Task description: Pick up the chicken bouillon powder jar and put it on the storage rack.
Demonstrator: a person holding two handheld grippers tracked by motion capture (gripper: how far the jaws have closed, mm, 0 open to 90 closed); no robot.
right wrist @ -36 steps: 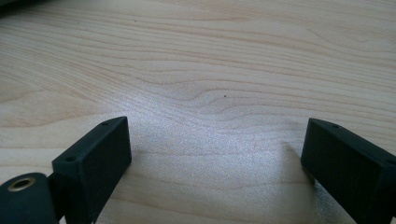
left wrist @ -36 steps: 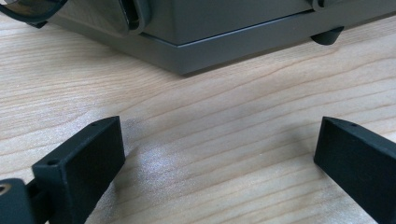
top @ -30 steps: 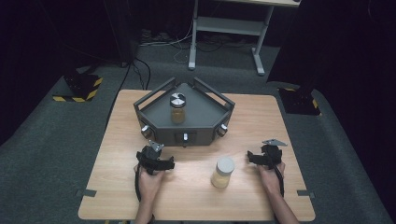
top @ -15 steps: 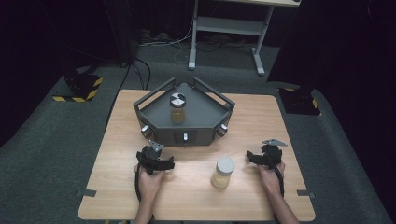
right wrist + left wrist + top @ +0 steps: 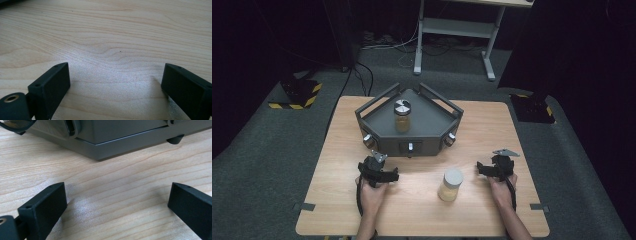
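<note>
Both grippers are resting low on the wooden worktop (image 5: 337,210), each held in one of the person's hands near the front edge. The left gripper (image 5: 377,167) is sitting just in front of the dark grey angular tray (image 5: 422,142), its jaws standing wide apart with only bare wood between them; in the left gripper view (image 5: 117,202) the tray's front wall is rising close ahead. The right gripper (image 5: 497,167) is lying well to the right, its jaws likewise spread wide and gripping nothing, with plain wood grain between them in the right gripper view (image 5: 115,82). A lidded jar of yellowish contents (image 5: 450,185) is standing upright on the worktop between the two grippers, nearer the right one and touching neither. A second jar (image 5: 402,116) is standing upright inside the tray.
</note>
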